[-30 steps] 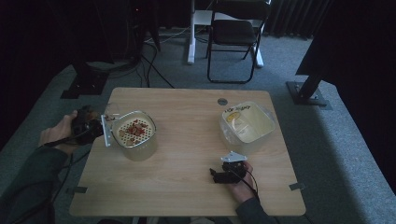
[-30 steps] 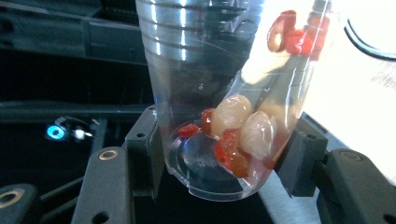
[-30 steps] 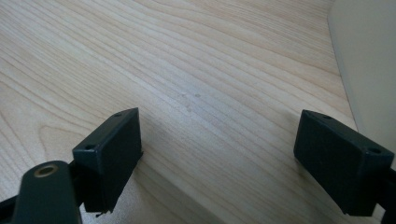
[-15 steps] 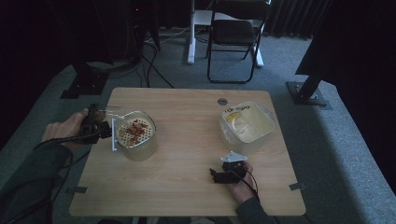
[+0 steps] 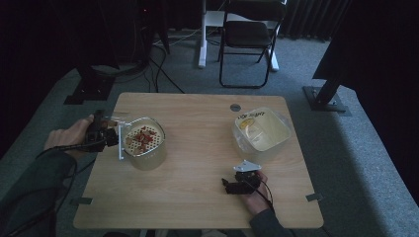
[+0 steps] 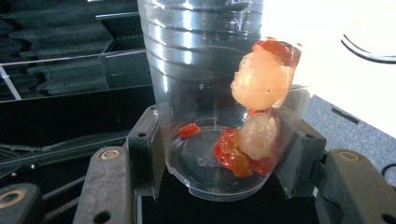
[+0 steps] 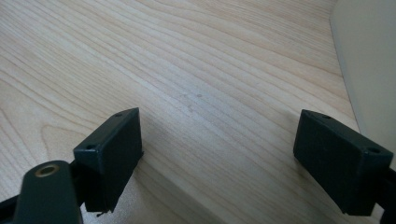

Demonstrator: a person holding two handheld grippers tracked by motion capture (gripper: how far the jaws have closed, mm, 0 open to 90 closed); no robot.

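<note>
My left gripper (image 6: 224, 154) is shut on the base of a clear plastic cup (image 6: 201, 70). Pale and red fruit pieces (image 6: 264, 79) cling to the cup's wall and bottom. In the high view the left gripper (image 5: 101, 134) is at the table's left edge. It holds the cup (image 5: 112, 119) beside a perforated strainer (image 5: 143, 138) of red pieces, which sits in a clear bowl (image 5: 148, 159). My right gripper (image 5: 230, 186) rests on the wood near the front right. Its jaws stand wide open over bare tabletop (image 7: 224, 154).
A clear container with a yellowish lining (image 5: 284, 131) stands at the table's right side. The wooden table (image 5: 197, 207) has a round grommet (image 5: 235, 107) near its far edge. A folding chair (image 5: 247, 39) and stand bases are on the carpet beyond.
The left hand with the cup has shifted slightly towards the strainer. The right gripper has stayed where it was.
</note>
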